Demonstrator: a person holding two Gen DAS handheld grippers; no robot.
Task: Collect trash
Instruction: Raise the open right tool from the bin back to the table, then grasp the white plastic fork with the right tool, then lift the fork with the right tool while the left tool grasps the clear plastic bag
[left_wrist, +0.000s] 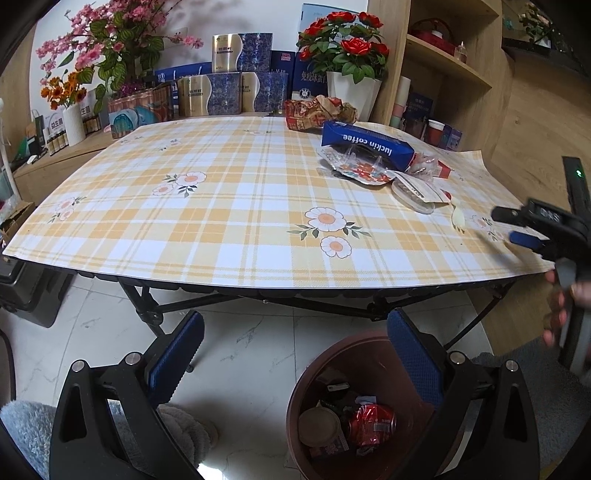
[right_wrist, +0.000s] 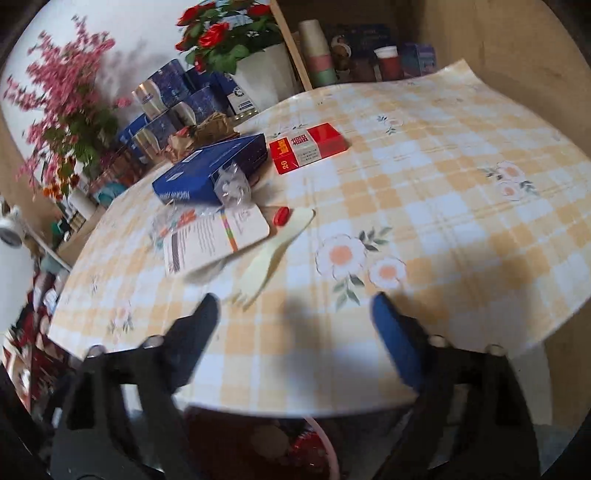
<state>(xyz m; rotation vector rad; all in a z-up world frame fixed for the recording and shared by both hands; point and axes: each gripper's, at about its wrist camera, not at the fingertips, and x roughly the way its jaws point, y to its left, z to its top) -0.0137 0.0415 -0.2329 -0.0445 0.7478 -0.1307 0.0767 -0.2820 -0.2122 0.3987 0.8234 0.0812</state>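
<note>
Trash lies in a heap at the table's right side: a blue coffee box (left_wrist: 365, 144) (right_wrist: 210, 170), a crumpled paper wrapper (left_wrist: 317, 110) (right_wrist: 199, 133), a labelled plastic tub (left_wrist: 417, 192) (right_wrist: 218, 236), a pale spork (left_wrist: 458, 218) (right_wrist: 269, 254), a red cap (right_wrist: 282, 216) and a red cigarette pack (right_wrist: 308, 147). My right gripper (right_wrist: 295, 325) (left_wrist: 508, 226) hangs open over the table's near edge, just short of the spork, holding nothing. My left gripper (left_wrist: 295, 350) is open and empty, low in front of the table. Beside it is a brown bin (left_wrist: 314, 369) holding a red can (left_wrist: 373, 421).
The checked tablecloth (left_wrist: 221, 221) covers a folding table with black legs (left_wrist: 147, 306). Behind it stand flower pots (left_wrist: 354, 92), a white vase (left_wrist: 74, 122) and several blue boxes (left_wrist: 221, 96). A wooden shelf (left_wrist: 443, 66) rises at the right. A person's fingers (left_wrist: 557, 314) grip the right handle.
</note>
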